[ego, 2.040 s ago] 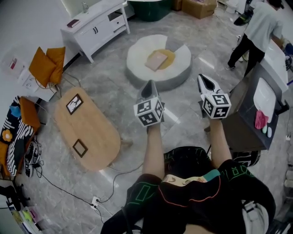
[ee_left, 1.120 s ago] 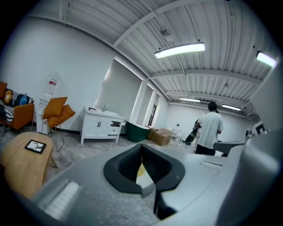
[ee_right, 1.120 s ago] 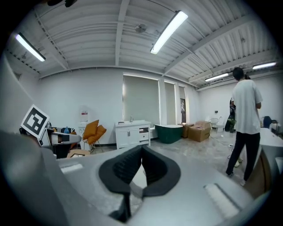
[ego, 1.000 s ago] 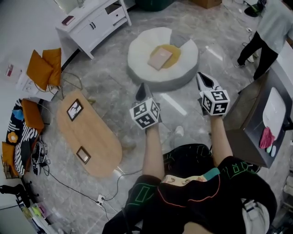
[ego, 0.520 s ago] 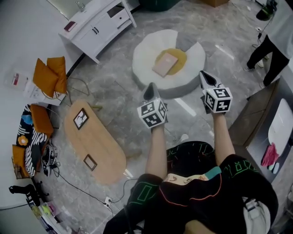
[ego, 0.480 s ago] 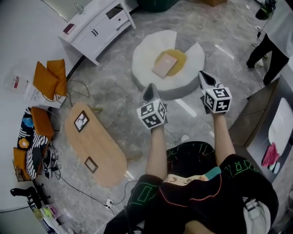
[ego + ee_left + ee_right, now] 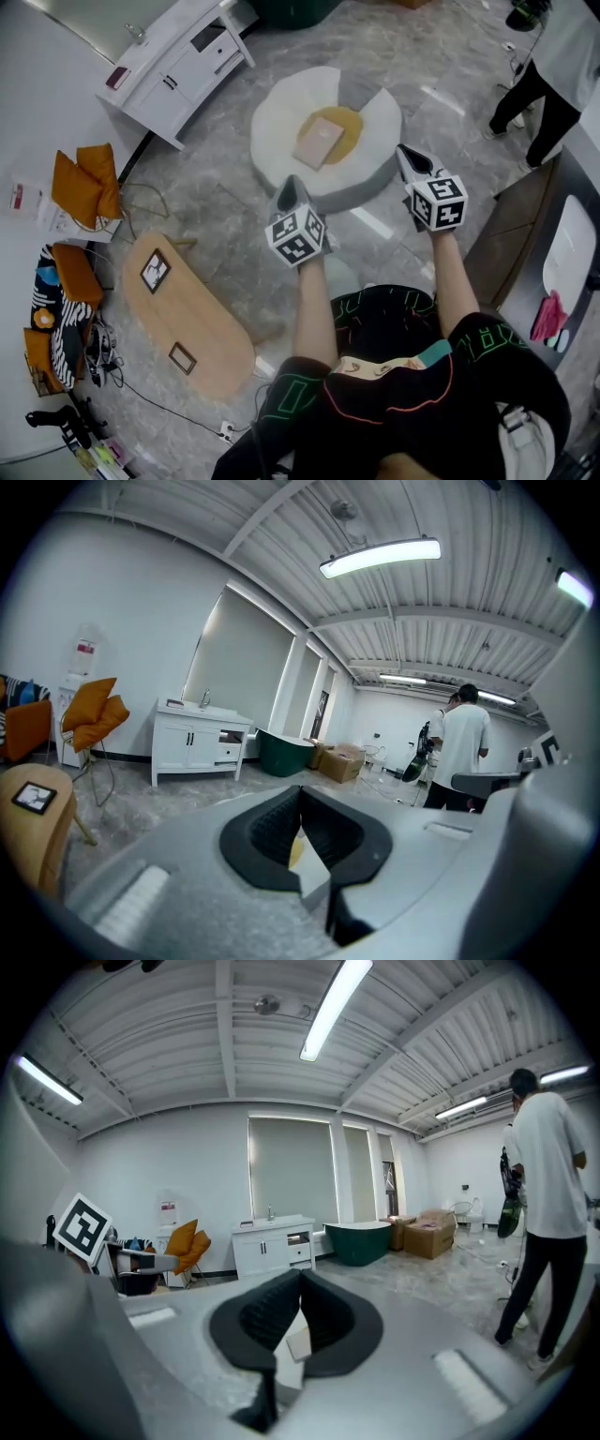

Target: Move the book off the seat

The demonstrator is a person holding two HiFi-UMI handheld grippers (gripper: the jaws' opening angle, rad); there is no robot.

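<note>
Since the pale pink flat book [image 7: 319, 141] is lying on the yellow middle of the round white fried-egg-shaped floor seat [image 7: 277, 122] with nothing touching it, this looks like the approach step, the person standing just short of the seat. The left grey tool [image 7: 292, 185] and the right grey tool [image 7: 406, 155] are both clamped fully together on nothing, held out toward the seat. Next up is probably reaching down, spreading one tool's jaws and catching an edge of the book to lift it clear.
</note>
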